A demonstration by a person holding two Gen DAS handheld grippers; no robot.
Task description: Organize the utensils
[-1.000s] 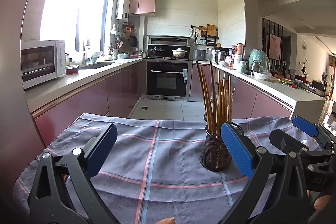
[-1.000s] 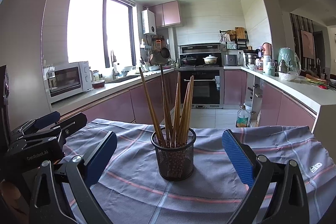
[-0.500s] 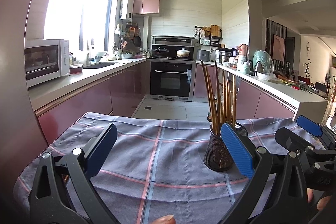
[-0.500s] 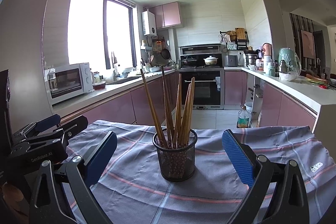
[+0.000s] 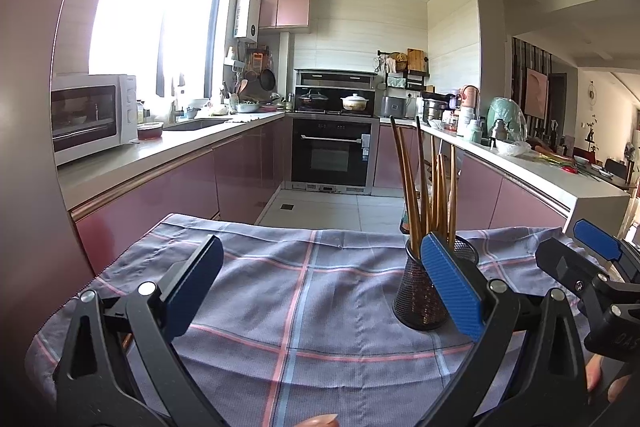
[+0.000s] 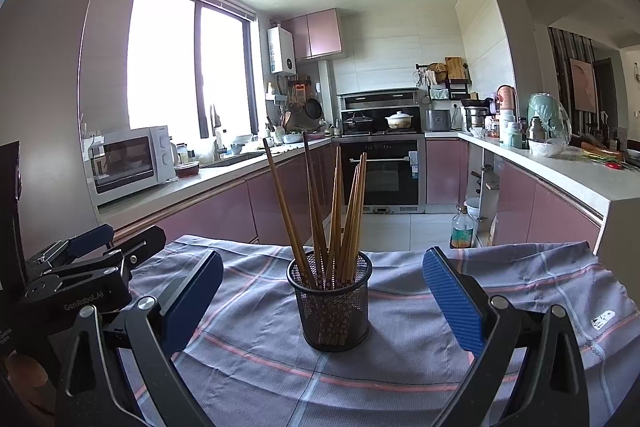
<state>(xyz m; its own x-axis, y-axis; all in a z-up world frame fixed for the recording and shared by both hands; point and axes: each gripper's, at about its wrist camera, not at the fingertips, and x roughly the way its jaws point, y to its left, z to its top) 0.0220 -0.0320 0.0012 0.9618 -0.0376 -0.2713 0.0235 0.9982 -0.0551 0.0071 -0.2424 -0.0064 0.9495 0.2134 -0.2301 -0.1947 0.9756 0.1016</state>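
The chopsticks (image 6: pixel 332 219) stand in the mesh cup (image 6: pixel 330 301) on the checked cloth (image 6: pixel 400 359). You look done (or nearly). Both your right gripper (image 6: pixel 320 291) and left gripper (image 5: pixel 320 279) are wide apart, holding nothing. Next, just back away gently.

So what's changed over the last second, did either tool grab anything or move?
Nothing was grabbed or let go. Both tools pulled back a little from the cup of chopsticks, so it looks slightly smaller and farther in both views. The left tool and right tool stay open and empty, and the cup stays upright on the cloth.
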